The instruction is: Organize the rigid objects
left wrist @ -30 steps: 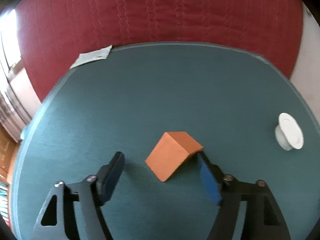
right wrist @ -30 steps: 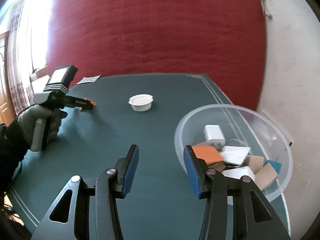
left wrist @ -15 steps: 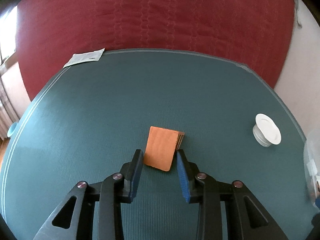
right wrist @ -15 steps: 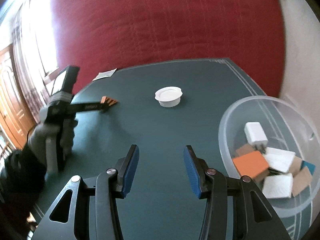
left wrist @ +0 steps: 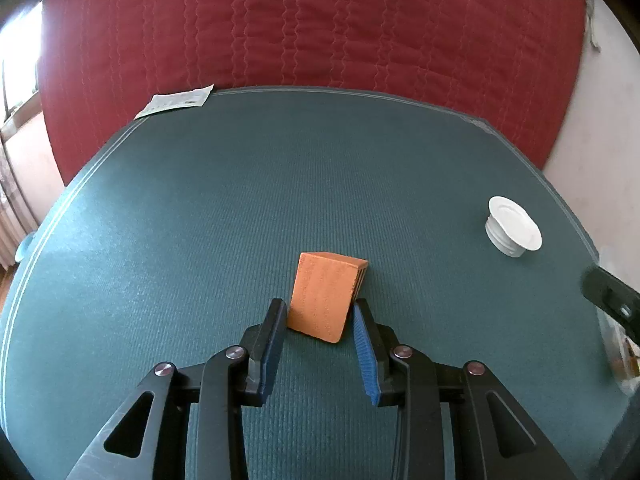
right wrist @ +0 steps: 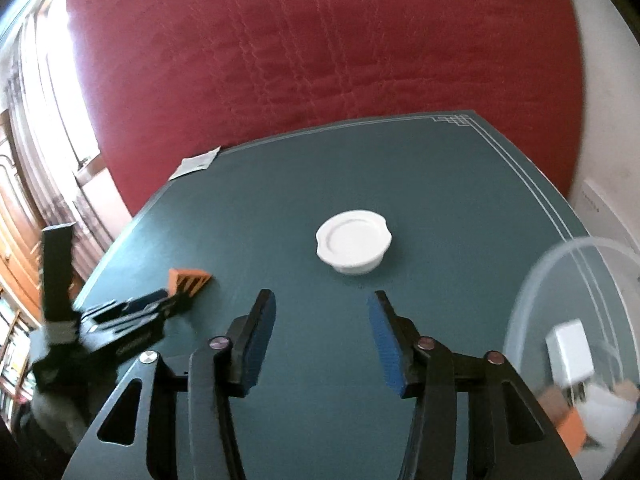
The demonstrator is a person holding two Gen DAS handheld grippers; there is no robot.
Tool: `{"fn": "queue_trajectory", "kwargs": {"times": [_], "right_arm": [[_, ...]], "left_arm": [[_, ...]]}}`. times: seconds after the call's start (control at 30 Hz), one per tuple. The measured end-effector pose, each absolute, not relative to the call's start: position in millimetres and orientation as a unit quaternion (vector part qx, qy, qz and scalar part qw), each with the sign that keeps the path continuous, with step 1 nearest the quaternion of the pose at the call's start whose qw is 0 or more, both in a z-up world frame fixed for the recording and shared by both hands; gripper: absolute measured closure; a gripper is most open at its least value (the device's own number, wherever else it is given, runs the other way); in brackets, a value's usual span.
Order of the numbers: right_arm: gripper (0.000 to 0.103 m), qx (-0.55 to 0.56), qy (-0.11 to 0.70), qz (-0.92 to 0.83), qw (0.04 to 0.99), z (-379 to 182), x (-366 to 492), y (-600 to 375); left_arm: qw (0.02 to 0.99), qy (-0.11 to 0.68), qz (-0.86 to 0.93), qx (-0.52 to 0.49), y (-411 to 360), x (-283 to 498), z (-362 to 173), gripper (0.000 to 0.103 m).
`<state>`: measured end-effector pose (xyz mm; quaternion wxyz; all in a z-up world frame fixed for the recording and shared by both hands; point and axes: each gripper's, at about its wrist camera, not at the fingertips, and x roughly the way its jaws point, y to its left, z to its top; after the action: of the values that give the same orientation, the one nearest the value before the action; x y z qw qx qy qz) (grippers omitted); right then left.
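On the green worktop (left wrist: 200,208), seen from the left wrist, the left gripper (left wrist: 320,312) has its jaws closed on the near end of an orange block (left wrist: 324,296), both blue pads against its sides. The block's dark, slotted end face points away toward the right. A white lid (left wrist: 513,232) lies well to the right of the block, and a printed paper slip (left wrist: 176,101) sits far beyond the block at the worktop's back left edge; its writing is too small to read.

From the right wrist, the right gripper (right wrist: 322,312) hangs over the worktop with its jaws opening and nothing between them. The white lid (right wrist: 354,246) lies just beyond them. Left of the lid, the orange block (right wrist: 188,280) sits in the left gripper (right wrist: 176,298); lettering on that gripper's side is blurred. Right of the lid stands a clear bowl (right wrist: 532,292) holding a white charger (right wrist: 570,350) and other blurred pieces.
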<state>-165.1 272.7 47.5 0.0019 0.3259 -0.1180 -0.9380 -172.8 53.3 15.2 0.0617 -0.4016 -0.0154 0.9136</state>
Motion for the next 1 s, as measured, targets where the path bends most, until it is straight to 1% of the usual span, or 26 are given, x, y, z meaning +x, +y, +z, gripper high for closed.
{"fn": "queue_trajectory", "kwargs": {"times": [0.17,0.23,0.3,0.37,0.43,0.47,0.57,0.6,0.7,0.83,1.0], "right_arm": [[0.045,0.335,-0.106,-0.936,-0.013,39,-200,275],[0.038,0.337,-0.102,-0.936,-0.023,36,-212,277],[0.034,0.337,-0.099,-0.936,-0.030,33,-221,279],[0.033,0.342,-0.095,-0.934,-0.031,30,-232,278],[0.029,0.343,-0.082,-0.935,-0.035,27,-242,275],[0.029,0.342,-0.071,-0.936,-0.038,27,-245,273],[0.029,0.344,-0.050,-0.937,-0.048,25,-251,271],[0.029,0.346,-0.046,-0.936,-0.052,24,-252,271],[0.029,0.350,-0.051,-0.934,-0.054,22,-256,274],[0.029,0.360,-0.052,-0.930,-0.049,20,-263,276],[0.029,0.373,-0.056,-0.925,-0.046,16,-268,278]], "left_arm": [[0.062,-0.016,0.914,-0.401,51,-173,14,0.067],[0.060,-0.012,0.914,-0.400,53,-172,14,0.067],[0.058,-0.009,0.915,-0.399,54,-171,13,0.067],[0.057,-0.009,0.915,-0.400,53,-171,13,0.066],[0.057,-0.011,0.914,-0.400,53,-171,13,0.066],[0.058,-0.011,0.914,-0.400,53,-171,13,0.062],[0.051,-0.017,0.915,-0.399,50,-172,14,0.043],[0.049,-0.022,0.916,-0.399,48,-172,14,0.041],[0.047,-0.033,0.914,-0.401,44,-173,14,0.041],[0.045,-0.030,0.915,-0.400,47,-171,15,0.041],[0.045,-0.031,0.916,-0.399,48,-169,16,0.038]]}}
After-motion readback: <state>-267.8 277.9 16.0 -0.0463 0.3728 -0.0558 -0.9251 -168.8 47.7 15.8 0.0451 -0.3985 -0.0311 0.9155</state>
